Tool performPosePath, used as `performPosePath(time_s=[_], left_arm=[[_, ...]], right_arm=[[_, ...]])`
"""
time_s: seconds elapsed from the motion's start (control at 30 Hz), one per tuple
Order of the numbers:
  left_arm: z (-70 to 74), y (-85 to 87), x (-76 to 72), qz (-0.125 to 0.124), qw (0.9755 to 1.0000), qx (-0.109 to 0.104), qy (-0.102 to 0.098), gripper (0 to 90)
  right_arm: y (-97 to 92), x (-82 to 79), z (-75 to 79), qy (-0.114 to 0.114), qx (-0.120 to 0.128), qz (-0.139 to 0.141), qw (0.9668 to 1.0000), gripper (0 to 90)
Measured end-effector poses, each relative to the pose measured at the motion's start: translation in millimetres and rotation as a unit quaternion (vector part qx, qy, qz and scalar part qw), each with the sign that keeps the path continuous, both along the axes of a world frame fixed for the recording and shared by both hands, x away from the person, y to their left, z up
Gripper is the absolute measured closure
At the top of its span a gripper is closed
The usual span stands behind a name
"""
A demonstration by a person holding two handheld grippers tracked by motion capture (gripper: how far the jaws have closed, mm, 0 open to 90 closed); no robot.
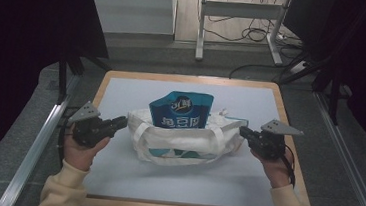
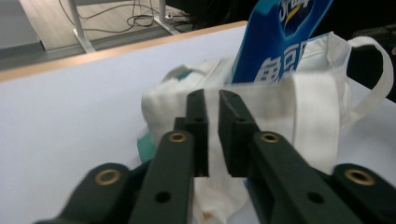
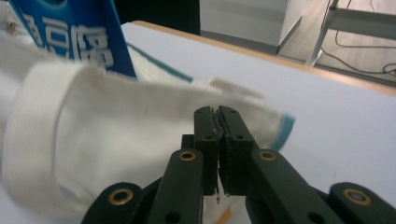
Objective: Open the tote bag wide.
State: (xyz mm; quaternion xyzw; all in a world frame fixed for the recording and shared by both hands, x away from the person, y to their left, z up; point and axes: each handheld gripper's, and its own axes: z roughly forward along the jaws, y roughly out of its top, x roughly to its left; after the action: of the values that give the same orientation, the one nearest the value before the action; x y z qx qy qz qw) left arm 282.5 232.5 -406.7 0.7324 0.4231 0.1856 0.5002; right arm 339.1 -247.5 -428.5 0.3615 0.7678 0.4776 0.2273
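White tote (image 1: 177, 140) lies on the surface (image 1: 114, 172), each claw at one end: left claw (image 2: 212, 100) slightly parted, empty; right claw (image 3: 218, 114) pinching cloth, likely steadying the upright blue pouch (image 1: 182, 111).

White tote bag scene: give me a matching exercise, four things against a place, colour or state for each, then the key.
Things:
1. blue pouch
2. white tote bag
3. left gripper
4. right gripper

States:
A. jaws pressed shut on the bag's edge
B. stands upright inside the bag
C. jaws slightly apart at the bag's other end
D. lies mid-table, handles loose

Pairs: 1-B, 2-D, 3-C, 4-A
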Motion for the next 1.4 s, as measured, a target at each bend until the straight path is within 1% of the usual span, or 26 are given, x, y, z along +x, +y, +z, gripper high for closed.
performPosePath(time_s=[0.07,0.13,0.2,0.3,0.43,0.53,0.6,0.7,0.77,0.83,0.9,0.93,1.0,1.07,1.13,1.2,1.27,1.4], left_arm=[[4.2,-4.7,8.3,-0.003,1.0000,0.002,0.000,87.9],[5.1,-8.5,17.7,-0.002,1.0000,0.002,0.007,88.7],[3.5,-12.3,25.9,-0.003,0.9999,0.003,0.016,89.0],[-1.3,-17.0,32.6,-0.008,0.9995,0.004,0.029,89.0],[-11.1,-19.4,34.3,-0.015,0.9990,0.000,0.043,88.8],[-18.0,-18.9,33.9,-0.019,0.9984,0.004,0.053,88.8],[-21.8,-18.9,33.5,-0.021,0.9981,0.002,0.058,88.8],[-22.0,-18.1,32.8,-0.018,0.9984,-0.002,0.053,88.5],[-16.3,-17.2,31.0,-0.015,0.9991,-0.007,0.040,88.1],[-6.5,-17.5,29.7,-0.012,0.9996,-0.011,0.022,88.1],[0.2,-19.7,31.6,-0.008,0.9998,-0.009,0.015,88.1],[1.7,-21.2,33.1,-0.007,0.9999,-0.005,0.014,88.2],[1.1,-27.1,39.9,-0.009,0.9997,0.003,0.022,88.4],[-3.7,-31.3,46.3,-0.011,0.9992,0.012,0.036,88.5],[-11.3,-34.0,51.5,-0.016,0.9985,0.016,0.051,88.8],[-16.2,-34.4,51.9,-0.020,0.9979,0.017,0.059,88.9],[-19.5,-33.7,50.8,-0.021,0.9976,0.013,0.065,88.9],[-26.8,-32.3,46.7,-0.026,0.9967,0.021,0.074,88.9]], right_arm=[[4.9,5.5,7.3,-0.005,-0.002,0.002,1.0000,87.2],[11.2,11.1,14.6,-0.007,-0.002,0.005,1.0000,87.5],[18.2,17.1,20.4,-0.008,-0.006,0.012,0.9999,87.6],[29.6,24.6,23.8,-0.003,-0.013,0.020,0.9997,87.6],[41.8,28.1,18.1,0.007,-0.023,0.032,0.9992,87.6],[46.2,27.6,10.6,0.015,-0.030,0.037,0.9988,87.6],[47.1,26.9,6.4,0.020,-0.030,0.039,0.9986,87.7],[48.7,25.5,1.2,0.023,-0.033,0.042,0.9983,87.9],[50.1,24.4,-0.9,0.024,-0.039,0.043,0.9980,87.9],[51.2,23.7,-1.6,0.025,-0.041,0.045,0.9978,87.9],[52.6,23.3,-1.5,0.021,-0.045,0.046,0.9977,87.9],[53.2,23.1,-1.4,0.021,-0.047,0.046,0.9977,87.9],[54.1,22.8,-1.7,0.021,-0.047,0.046,0.9976,87.9],[54.8,22.3,-2.3,0.021,-0.048,0.048,0.9975,87.9],[54.8,21.9,-2.7,0.022,-0.049,0.048,0.9974,87.9],[54.2,21.6,-3.2,0.022,-0.049,0.048,0.9974,87.9],[53.3,21.6,-4.0,0.022,-0.052,0.049,0.9972,87.9],[51.3,20.7,-7.0,0.027,-0.047,0.047,0.9974,87.9]])
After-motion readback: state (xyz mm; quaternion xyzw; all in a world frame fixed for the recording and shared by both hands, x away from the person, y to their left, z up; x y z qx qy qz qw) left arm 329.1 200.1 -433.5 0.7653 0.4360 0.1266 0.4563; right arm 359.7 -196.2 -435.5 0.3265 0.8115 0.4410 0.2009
